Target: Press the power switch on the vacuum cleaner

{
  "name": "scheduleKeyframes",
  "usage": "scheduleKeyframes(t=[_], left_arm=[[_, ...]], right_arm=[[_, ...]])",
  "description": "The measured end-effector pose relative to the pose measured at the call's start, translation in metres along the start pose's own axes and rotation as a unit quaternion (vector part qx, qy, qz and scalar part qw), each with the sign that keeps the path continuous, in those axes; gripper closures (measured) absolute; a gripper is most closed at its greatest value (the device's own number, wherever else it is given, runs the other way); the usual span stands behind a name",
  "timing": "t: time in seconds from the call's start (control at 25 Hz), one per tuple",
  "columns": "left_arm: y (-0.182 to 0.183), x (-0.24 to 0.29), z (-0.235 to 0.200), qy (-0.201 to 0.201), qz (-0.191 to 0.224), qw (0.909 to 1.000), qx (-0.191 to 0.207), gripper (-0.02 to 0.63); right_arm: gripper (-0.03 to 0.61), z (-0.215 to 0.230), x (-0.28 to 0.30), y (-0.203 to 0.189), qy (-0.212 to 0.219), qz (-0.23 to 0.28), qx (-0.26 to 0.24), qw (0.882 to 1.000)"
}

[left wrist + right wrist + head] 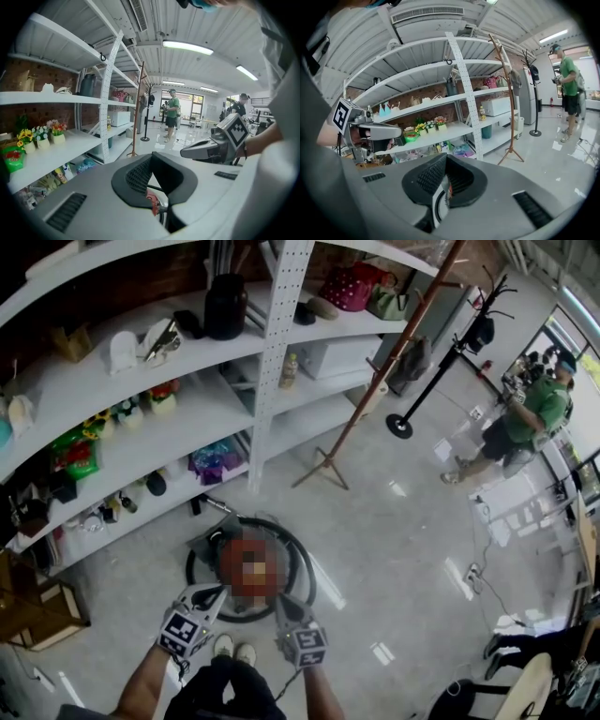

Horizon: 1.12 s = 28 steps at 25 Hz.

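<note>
The vacuum cleaner is a round red body on the floor below me, ringed by its black hose. A mosaic patch covers its top, so I cannot make out the power switch. My left gripper hangs over its near left edge and my right gripper over its near right edge. Both look shut and hold nothing. In the left gripper view a sliver of red vacuum shows past the shut left gripper, with the right gripper alongside. The right gripper view shows the right gripper and the left gripper.
White shelving full of small goods stands just beyond the vacuum. A wooden pole stand and a black coat stand rise to the right. A person in green stands farther off. Cables lie on the glossy floor. My shoes are beneath me.
</note>
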<state>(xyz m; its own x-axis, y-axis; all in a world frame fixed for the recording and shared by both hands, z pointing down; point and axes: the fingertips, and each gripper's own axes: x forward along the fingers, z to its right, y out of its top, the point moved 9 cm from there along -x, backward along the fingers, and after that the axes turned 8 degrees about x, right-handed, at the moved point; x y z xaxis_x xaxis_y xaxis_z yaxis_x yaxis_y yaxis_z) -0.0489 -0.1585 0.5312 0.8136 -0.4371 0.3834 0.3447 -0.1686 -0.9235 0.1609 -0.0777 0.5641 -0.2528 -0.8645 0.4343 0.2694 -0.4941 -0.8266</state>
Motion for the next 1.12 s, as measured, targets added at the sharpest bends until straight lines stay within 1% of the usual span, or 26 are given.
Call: scheduleKeyframes(t=[0.12, 0.32, 0.44, 0.6, 0.84, 1.0, 1.12], left_arm=[[0.01, -0.009, 0.003, -0.001, 0.003, 0.9999, 0.011, 0.606], [0.03, -0.021, 0.009, 0.0, 0.011, 0.9998, 0.018, 0.606], [0.04, -0.028, 0.014, -0.004, 0.014, 0.9998, 0.015, 0.606], [0.052, -0.037, 0.018, -0.003, 0.023, 0.9994, 0.026, 0.606], [0.058, -0.052, 0.022, 0.0, 0.03, 0.9989, 0.037, 0.606], [0.064, -0.066, 0.024, 0.009, 0.04, 0.9981, 0.047, 0.606], [0.071, -0.077, 0.023, 0.015, 0.045, 0.9979, 0.044, 0.606]], right_arm=[[0.566, -0.009, -0.013, 0.011, -0.002, 0.008, -0.003, 1.0], [0.568, -0.021, -0.03, 0.027, -0.002, 0.018, -0.006, 1.0], [0.566, -0.029, -0.041, 0.035, -0.006, 0.023, -0.009, 1.0], [0.567, -0.041, -0.055, 0.048, -0.004, 0.037, -0.01, 0.999], [0.566, -0.051, -0.067, 0.051, -0.008, 0.054, -0.011, 0.998], [0.566, -0.059, -0.078, 0.054, -0.008, 0.064, -0.006, 0.998], [0.566, -0.065, -0.086, 0.058, -0.008, 0.072, -0.006, 0.997]])
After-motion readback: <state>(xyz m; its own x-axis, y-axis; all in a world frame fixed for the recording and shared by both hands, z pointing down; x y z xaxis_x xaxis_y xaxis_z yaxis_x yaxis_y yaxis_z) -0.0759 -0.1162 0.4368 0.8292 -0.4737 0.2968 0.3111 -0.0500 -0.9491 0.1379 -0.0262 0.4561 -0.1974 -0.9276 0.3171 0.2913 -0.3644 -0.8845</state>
